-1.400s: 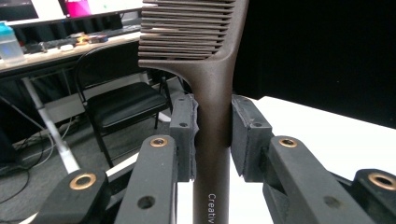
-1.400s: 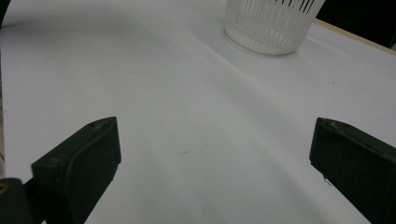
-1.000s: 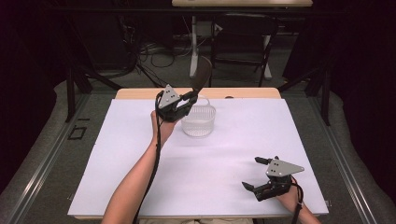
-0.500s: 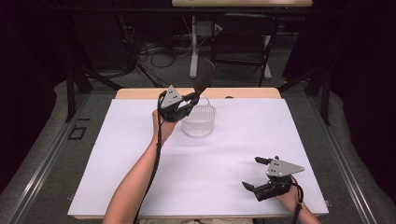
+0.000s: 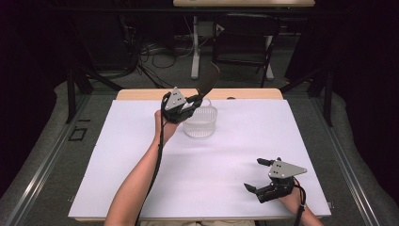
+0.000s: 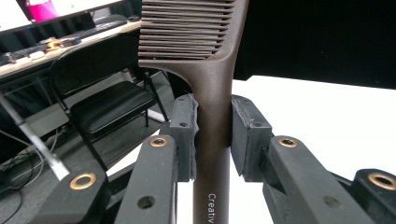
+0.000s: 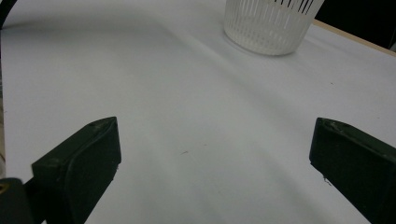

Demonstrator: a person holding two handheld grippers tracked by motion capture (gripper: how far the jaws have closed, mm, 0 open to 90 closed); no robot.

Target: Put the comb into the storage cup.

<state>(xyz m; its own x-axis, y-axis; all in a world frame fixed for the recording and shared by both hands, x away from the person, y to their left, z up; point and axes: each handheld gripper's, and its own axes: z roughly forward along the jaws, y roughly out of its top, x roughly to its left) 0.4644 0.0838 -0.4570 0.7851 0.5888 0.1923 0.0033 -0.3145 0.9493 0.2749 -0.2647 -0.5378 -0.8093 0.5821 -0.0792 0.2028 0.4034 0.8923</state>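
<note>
**Comb held over basket: placement step in hand**

Step in hand. The left gripper [image 5: 192, 102] holds one dark brown comb [image 5: 210, 81] by its handle. In the left gripper view the fingers [image 6: 184, 135] are closed on the comb handle [image 6: 212, 140] from both sides, with the toothed head rising beyond them. In the high view the comb slants up and away toward 1 o'clock from the gripper, raised off the tabletop [image 5: 141, 165]. The gripper sits at the 10 o'clock edge of the white basket [image 5: 200, 122], and the comb head hangs above and beyond the basket's far rim. The pictures do not settle whether any part of the comb touches the basket.

Judgement: the work appears to be depositing the comb in the basket, with the carry done and the release not yet made.

Next move. It would call for bringing the comb over the basket opening, tipping it down, lowering it inside the rim, then opening the fingers. Risk: the comb is long next to the basket and may lean out over the rim or tip the light basket.

Right gripper [image 5: 262, 176]. It rests near the 5 o'clock corner of the tabletop, well apart from the basket, fingers [image 7: 79, 158] wide open and empty.

Count.
- Combs: 1
- Baskets: 1
- Grippers: 2
- Tabletops: 1
</note>
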